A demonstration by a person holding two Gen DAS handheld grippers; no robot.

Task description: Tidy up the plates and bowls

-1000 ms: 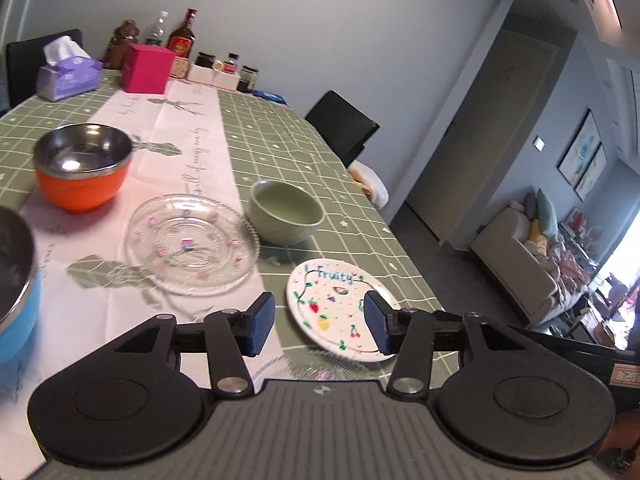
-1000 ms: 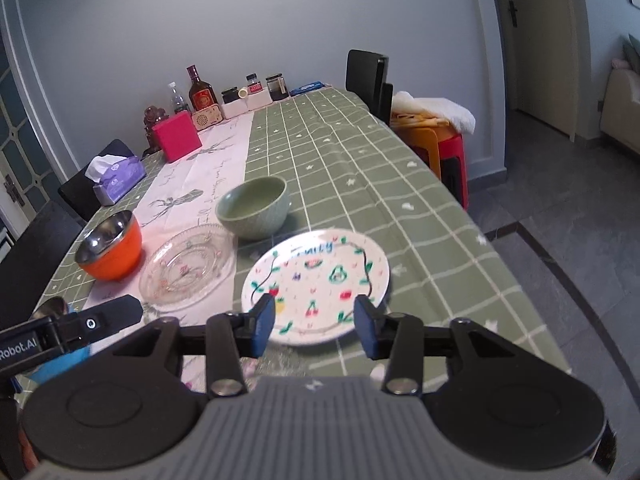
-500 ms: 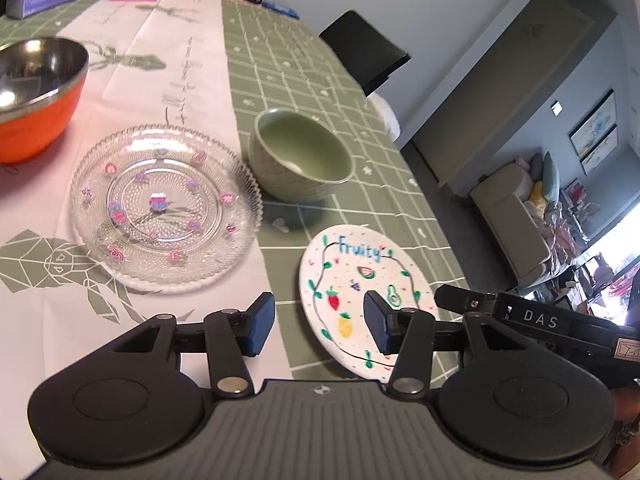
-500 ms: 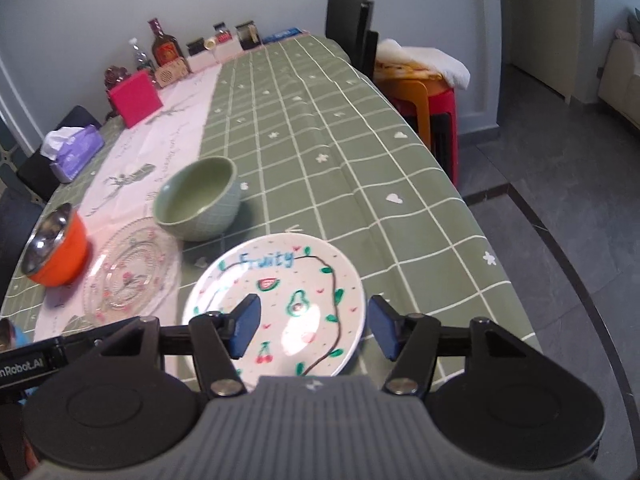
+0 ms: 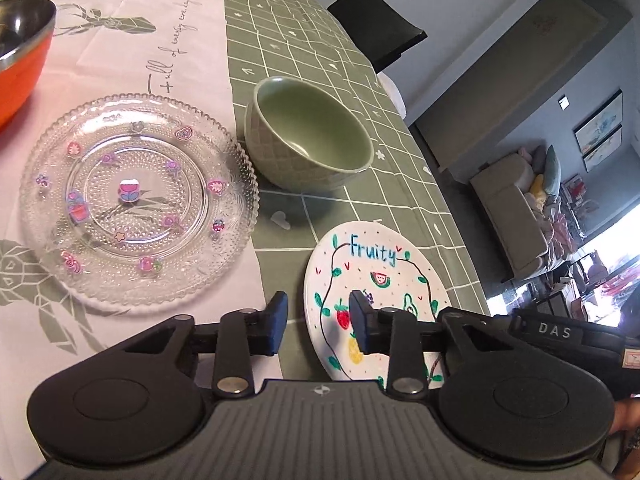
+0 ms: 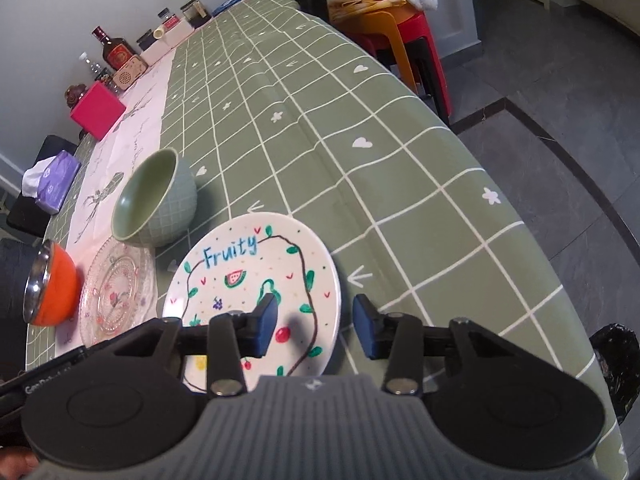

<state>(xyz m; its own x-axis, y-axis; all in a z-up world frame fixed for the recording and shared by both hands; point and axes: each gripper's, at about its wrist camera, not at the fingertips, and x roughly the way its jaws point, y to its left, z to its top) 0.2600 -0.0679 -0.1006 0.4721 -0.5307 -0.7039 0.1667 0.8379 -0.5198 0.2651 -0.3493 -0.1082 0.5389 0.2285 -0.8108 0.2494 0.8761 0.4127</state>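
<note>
A white "Fruity" plate [image 5: 372, 264] [image 6: 240, 268] lies flat near the table's front edge. A green bowl [image 5: 308, 136] [image 6: 154, 200] stands just behind it. A clear glass plate [image 5: 136, 200] [image 6: 116, 292] lies to the left, and an orange steel-lined bowl [image 5: 20, 52] [image 6: 50, 286] stands further left. My left gripper [image 5: 318, 322] is open over the Fruity plate's left edge. My right gripper [image 6: 316, 326] is open over the plate's right edge. Neither holds anything.
At the table's far end stand a pink box [image 6: 98, 110], a tissue pack [image 6: 52, 182], bottles [image 6: 116, 52] and jars. A black chair [image 5: 376, 28] and stacked red and orange stools [image 6: 404, 40] stand beside the table. The table edge [image 6: 560, 280] drops off on the right.
Both grippers moved forward and down toward the Fruity plate, which now looms larger. The right gripper tilted and shifted to the plate's right edge. The left jaws look slightly narrower; the right have widened.
</note>
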